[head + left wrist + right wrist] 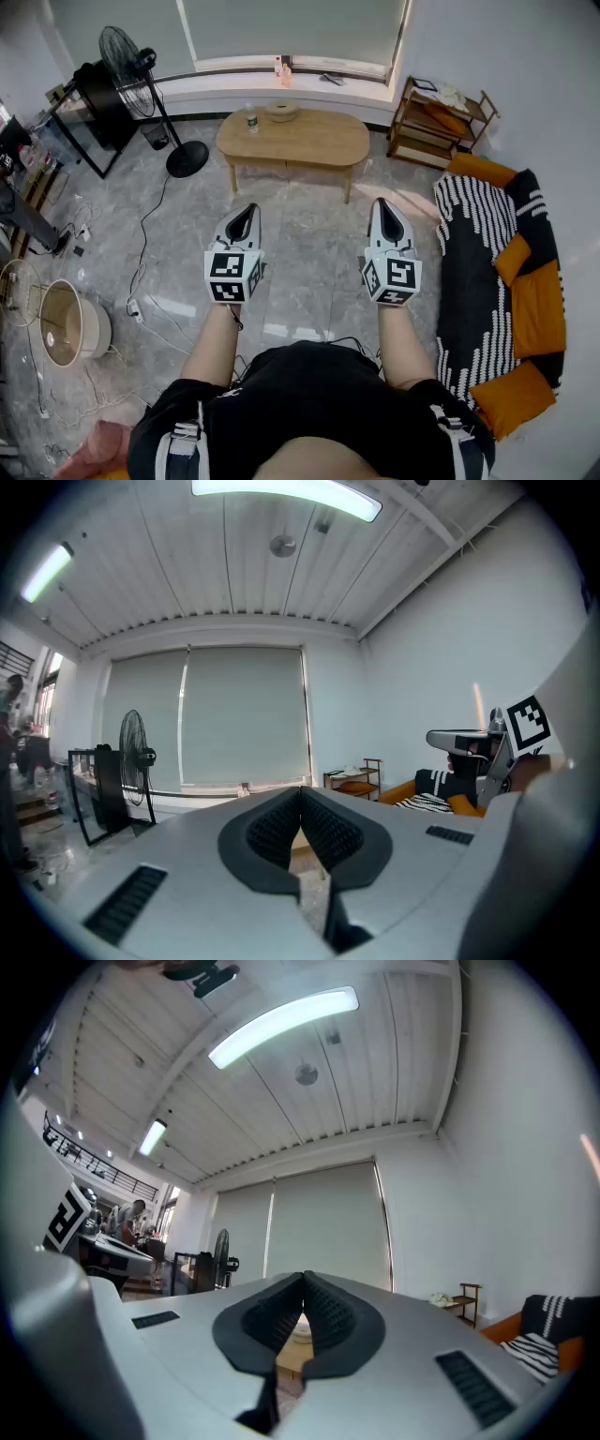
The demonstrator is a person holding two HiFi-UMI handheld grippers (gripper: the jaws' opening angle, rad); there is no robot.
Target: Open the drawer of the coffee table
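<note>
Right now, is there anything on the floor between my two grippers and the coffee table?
Nothing visible does. Only bare floor lies between the left gripper, the right gripper and the coffee table. The fan's base sits off to the left and the sofa to the right.

Head view looks steeply down from standing height. Gripper views look level along left tongs [301,791] and right tongs [304,1279]; all 3 share the distant fan [134,752].

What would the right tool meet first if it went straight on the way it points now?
Probably the oval light-wood coffee table: it shows dead ahead of the shut right tool, with only grey tiled floor between. Depth is unclear.
</note>
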